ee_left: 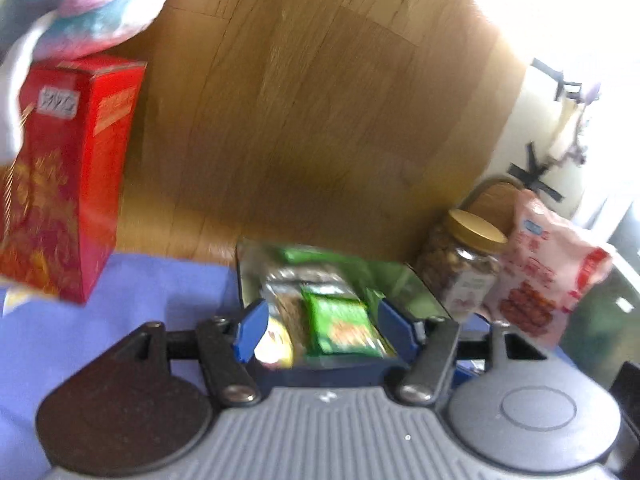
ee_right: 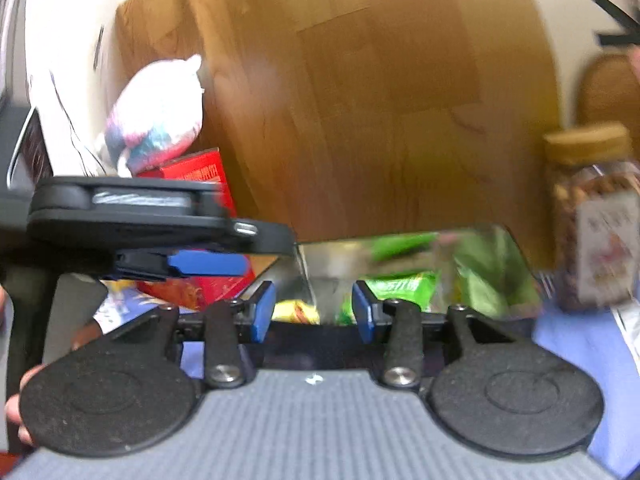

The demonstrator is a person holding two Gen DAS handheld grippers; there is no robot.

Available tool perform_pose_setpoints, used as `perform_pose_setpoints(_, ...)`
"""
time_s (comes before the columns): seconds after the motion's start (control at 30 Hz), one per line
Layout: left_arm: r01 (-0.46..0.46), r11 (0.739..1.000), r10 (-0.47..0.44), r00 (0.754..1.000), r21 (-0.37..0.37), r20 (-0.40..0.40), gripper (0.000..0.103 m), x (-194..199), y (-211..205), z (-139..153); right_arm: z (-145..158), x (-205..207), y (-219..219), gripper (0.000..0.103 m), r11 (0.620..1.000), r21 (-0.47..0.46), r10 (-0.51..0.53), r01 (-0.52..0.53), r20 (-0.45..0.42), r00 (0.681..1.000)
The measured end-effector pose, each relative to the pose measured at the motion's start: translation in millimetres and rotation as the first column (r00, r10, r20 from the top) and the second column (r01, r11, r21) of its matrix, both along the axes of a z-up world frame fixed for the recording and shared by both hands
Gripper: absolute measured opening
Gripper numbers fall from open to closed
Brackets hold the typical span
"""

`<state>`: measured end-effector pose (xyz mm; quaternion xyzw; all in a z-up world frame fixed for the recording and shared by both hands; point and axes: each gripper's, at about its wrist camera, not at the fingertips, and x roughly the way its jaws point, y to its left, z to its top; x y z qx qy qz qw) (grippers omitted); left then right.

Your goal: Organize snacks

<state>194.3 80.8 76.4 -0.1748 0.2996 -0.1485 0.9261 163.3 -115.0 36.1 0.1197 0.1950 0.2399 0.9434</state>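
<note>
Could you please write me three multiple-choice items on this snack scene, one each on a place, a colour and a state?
1. Where is the red box?
A. left of the tin
B. inside the tin
C. behind the jar

2. What colour is the jar's lid?
A. blue
B. gold
C. white

3. How do the left tongs stand?
A. shut on the jar
B. shut on the box
C. open, gripping nothing

Key: 1 A, the box stands on the cloth left of the tin; 2 B, the lid looks golden; 3 C, the pads are apart.
</note>
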Motion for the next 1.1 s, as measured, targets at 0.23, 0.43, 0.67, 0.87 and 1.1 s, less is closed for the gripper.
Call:
perform_pose_setpoints(0.23, 0.169, 0.981, -0.185, 0.963, -0.091, -0.199, 0.062, -25, -33, -46, -39, -59, -83, 0.046, 0.982, 0.128, -0.104, 0.142, -0.265, 0.959)
perform_pose_setpoints(0.43, 0.212, 0.953, -0.269, 0.919, -0.216, -0.288, 0.061, -26, -49, -79, -61, -90, -112, 0.041, 0.938, 0.285, -0.070, 0.198, -0.403, 0.912)
perform_pose_setpoints(0.67, 0.154, 0.964, -0.219, 0.923, -0.217, -0.317, 0.028, -35, -54, -81, -72, -85, -94, 0.024, 0.931, 0.308, -0.056, 0.198, -0.415, 0.908)
perform_pose_setpoints(0.87, 0.118, 0.960, -0.190, 0.939, -0.252, -0.287, 0.016, -40, -44, -75, -73, -89, -101, 0.024, 0.910, 0.355, -0.059, 0.212, -0.396, 0.916)
perform_pose_setpoints(1.1, 0.123, 0.961, -0.168, 0.971, -0.249, -0.172, 0.016, -29, -35, -29, -36, -77, -94, 0.024, 0.917, 0.358, -0.076, 0.174, -0.272, 0.959)
